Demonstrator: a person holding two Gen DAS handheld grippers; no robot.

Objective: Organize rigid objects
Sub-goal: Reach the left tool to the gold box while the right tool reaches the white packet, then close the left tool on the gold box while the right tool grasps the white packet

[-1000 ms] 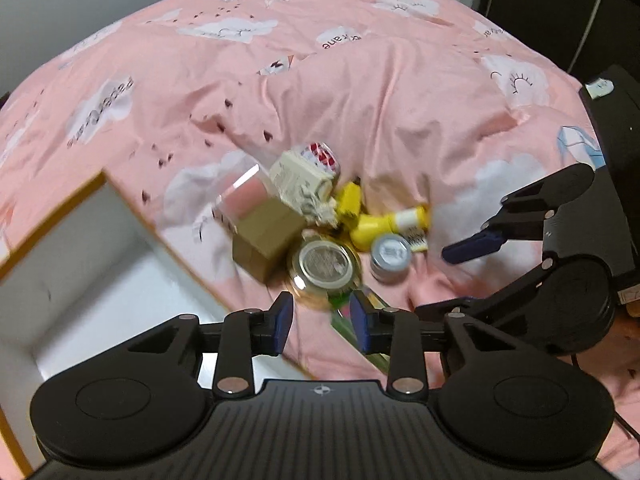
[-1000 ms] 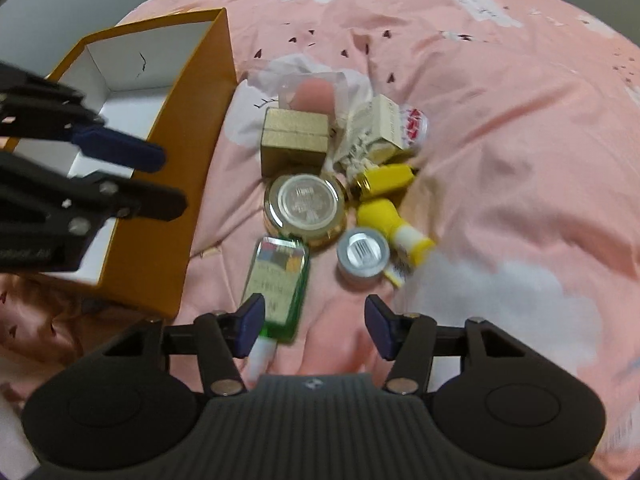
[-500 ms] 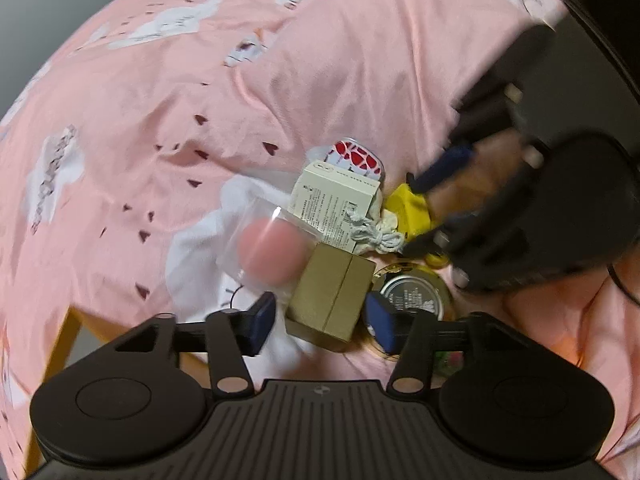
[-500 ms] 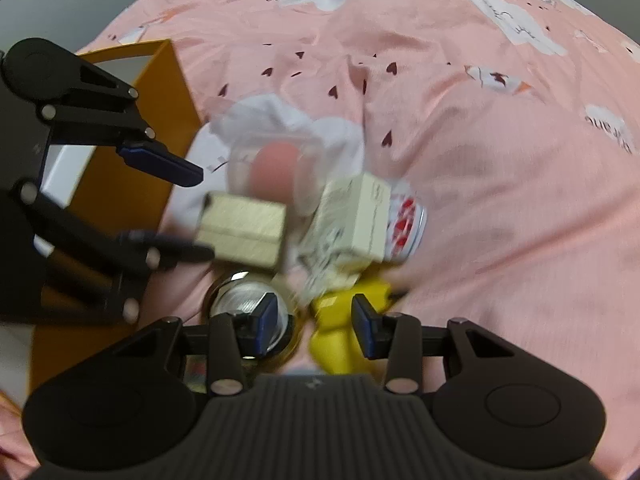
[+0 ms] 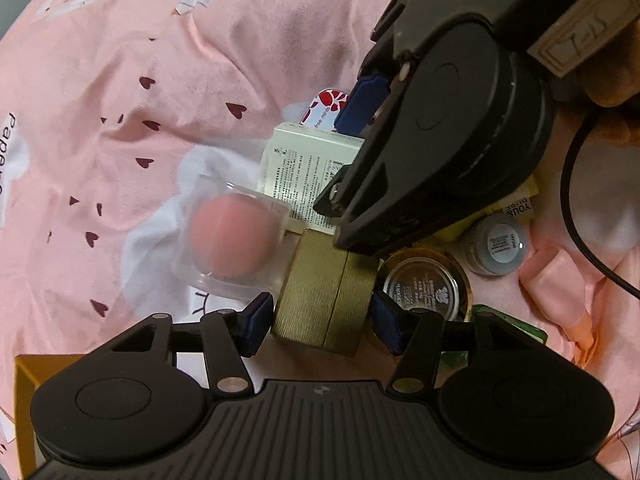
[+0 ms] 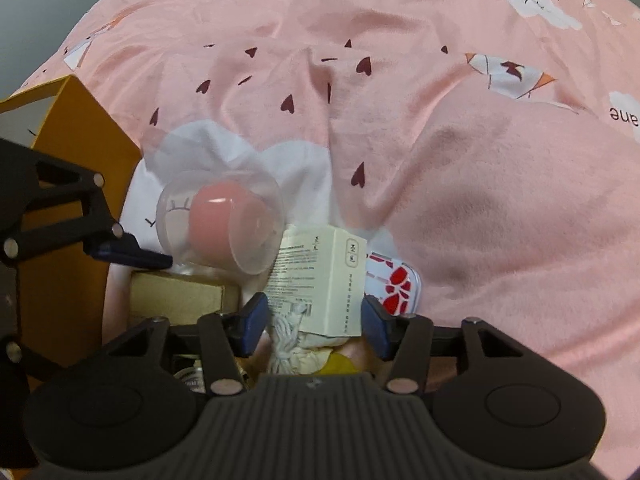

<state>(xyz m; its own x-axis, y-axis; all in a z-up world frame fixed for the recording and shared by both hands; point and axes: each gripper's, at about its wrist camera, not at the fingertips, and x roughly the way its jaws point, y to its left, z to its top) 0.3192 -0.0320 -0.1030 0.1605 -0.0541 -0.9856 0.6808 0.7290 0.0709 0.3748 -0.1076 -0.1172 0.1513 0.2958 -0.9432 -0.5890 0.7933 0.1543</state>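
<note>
A pile of small items lies on the pink bedspread [image 6: 480, 160]. My left gripper [image 5: 320, 324] points down with its jaws either side of a gold box [image 5: 324, 296]; the pads stand at the box's sides without clearly pressing. My right gripper [image 6: 314, 324] straddles a white printed carton [image 6: 320, 276], and its jaws are opening. In the left wrist view the right gripper [image 5: 344, 156] hangs over that white carton [image 5: 304, 168]. A clear case with a pink sponge [image 5: 232, 240] [image 6: 224, 224] leans against both boxes.
An orange box with a white inside [image 6: 80, 152] stands left of the pile. A red-patterned tin [image 6: 394, 284], a gold-rimmed round jar [image 5: 422, 288], a small grey jar [image 5: 498, 244], a green bottle [image 5: 508, 320] and a pink ribbon [image 5: 560, 280] lie nearby.
Both grippers dropped closer to the pile. The left jaws went from nearly shut to wide around the gold box. The right gripper moved from above the green bottle to the white carton.
</note>
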